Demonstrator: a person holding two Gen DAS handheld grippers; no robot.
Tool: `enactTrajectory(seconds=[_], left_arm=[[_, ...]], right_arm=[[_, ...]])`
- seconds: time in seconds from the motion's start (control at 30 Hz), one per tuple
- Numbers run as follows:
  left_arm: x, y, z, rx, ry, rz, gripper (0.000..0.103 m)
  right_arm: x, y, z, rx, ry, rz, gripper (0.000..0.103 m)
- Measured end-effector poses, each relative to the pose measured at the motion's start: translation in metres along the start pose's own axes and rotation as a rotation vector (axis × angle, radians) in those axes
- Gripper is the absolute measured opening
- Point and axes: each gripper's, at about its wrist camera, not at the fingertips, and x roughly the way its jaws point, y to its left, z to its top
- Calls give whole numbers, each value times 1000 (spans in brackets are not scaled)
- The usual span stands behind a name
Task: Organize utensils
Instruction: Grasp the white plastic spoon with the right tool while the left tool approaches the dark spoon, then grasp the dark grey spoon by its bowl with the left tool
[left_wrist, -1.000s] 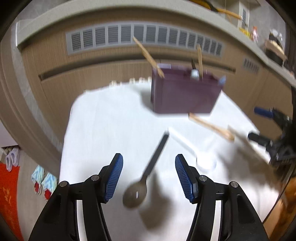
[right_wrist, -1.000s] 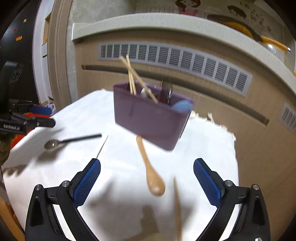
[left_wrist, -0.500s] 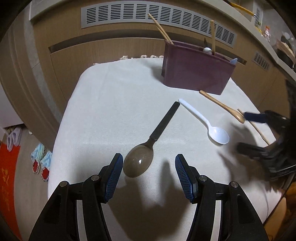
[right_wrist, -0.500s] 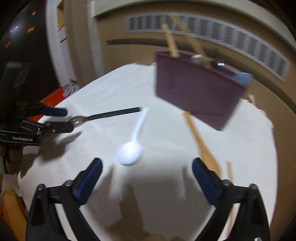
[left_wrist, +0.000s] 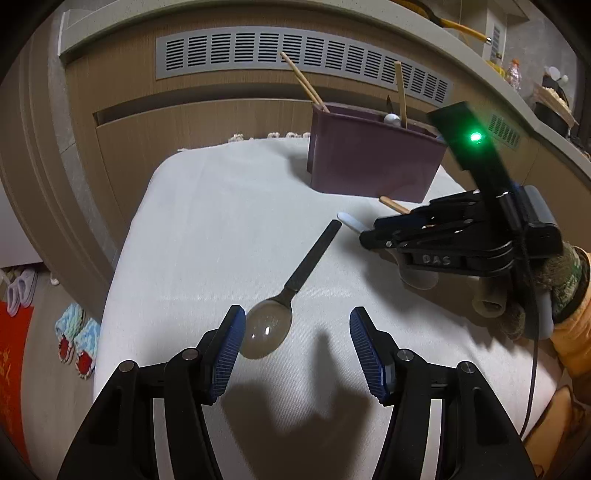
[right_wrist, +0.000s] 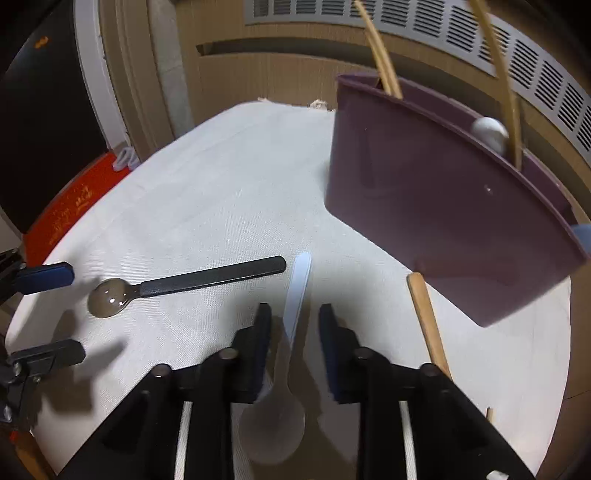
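A black-handled metal spoon (left_wrist: 291, 291) lies on the white cloth; its bowl sits between the fingers of my open left gripper (left_wrist: 297, 338), close to the left finger. It also shows in the right wrist view (right_wrist: 177, 286). My right gripper (right_wrist: 293, 325) straddles the handle of a white plastic spoon (right_wrist: 291, 332), its jaws narrowed on both sides of it with small gaps left. The right gripper shows in the left wrist view (left_wrist: 373, 236). A purple utensil box (left_wrist: 369, 162) holding chopsticks and other utensils stands at the back, also in the right wrist view (right_wrist: 443, 206).
A wooden spoon (right_wrist: 428, 325) lies just right of the white spoon, its handle end near the box front. The white cloth (left_wrist: 221, 221) covers a small table; its left edge drops to the floor. A wooden cabinet with a vent grille (left_wrist: 295, 51) stands behind.
My right gripper has moved left and down over the white spoon and narrowed around its handle. My left gripper has closed in on the metal spoon's bowl.
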Motion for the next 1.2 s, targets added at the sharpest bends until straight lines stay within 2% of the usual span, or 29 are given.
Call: enactTrajectory(seconds=[0.1,0.13,0.17,0.4,0.67,0.77,0.83,0.97,1.2], left_arm=[[0,4,0,1,-5,-8,60],[0,5,0,4,-4,-7,60],[2,5,0,9,3,-6,60],[16,15,2,-19,98,14,60],[29,20,-2,-26,142,44,59],[32,15,-1,2,136,66,56],[32,8,-1,26,132,91,38],[20,-7,-3,27,114,71,36],[-27,-49,8,119,-18,66,34]], right_arm=[[1,3,-2,-3,11,-10,18],[0,3,-4,-6,12,-6,12],[-3,4,-7,-9,14,4,9],[-39,-8,-40,5,-23,26,9],[-65,-33,-78,85,-51,-15,9],[-68,-44,-86,136,-62,-10,9],[-69,-47,-89,165,-68,-7,9],[-81,-52,-101,190,-81,-16,9],[-91,-57,-111,208,-105,-29,9]])
